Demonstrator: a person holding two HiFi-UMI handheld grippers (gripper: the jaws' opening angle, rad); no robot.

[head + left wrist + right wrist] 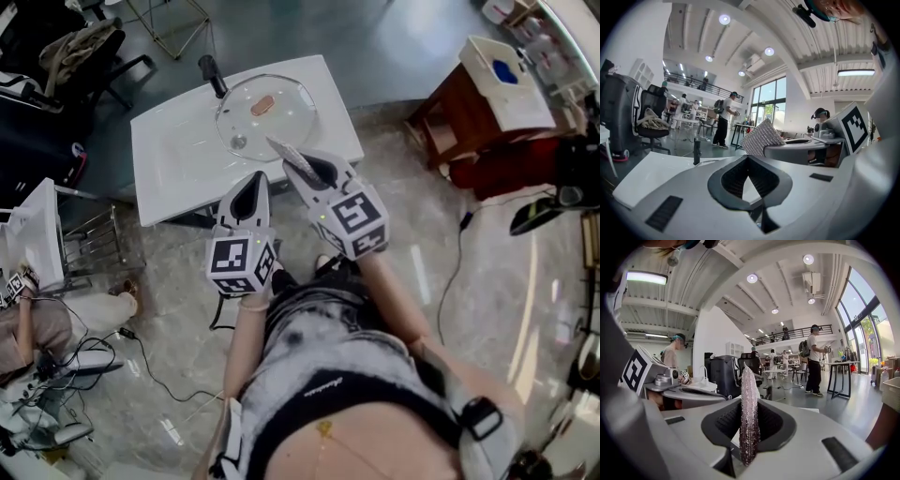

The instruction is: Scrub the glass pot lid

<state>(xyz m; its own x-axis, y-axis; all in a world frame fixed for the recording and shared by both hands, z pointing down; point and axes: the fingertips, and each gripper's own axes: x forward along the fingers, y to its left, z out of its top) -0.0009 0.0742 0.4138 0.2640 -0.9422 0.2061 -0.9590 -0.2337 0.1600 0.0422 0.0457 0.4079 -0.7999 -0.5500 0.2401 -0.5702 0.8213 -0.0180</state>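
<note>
A round glass pot lid [272, 117] lies on the white table [173, 159], with a reddish smear [262, 105] on it and a black handle [213, 75] at its far left. My right gripper [302, 166] is shut on a silver mesh scrub pad [284, 151], held in the air at the lid's near edge. In the right gripper view the pad [750, 380] stands upright between the shut jaws of the right gripper [750, 404]. My left gripper [254, 180] hangs beside it over the table's near edge; the left gripper [748, 159] is shut and holds nothing. The pad [761, 137] shows to its right.
A wooden stand [473, 112] with a white box [511, 80] stands at the right. A black chair [80, 52] is at the far left. A second white table [37, 239] and a seated person [42, 323] are at the left, with cables [141, 361] on the floor.
</note>
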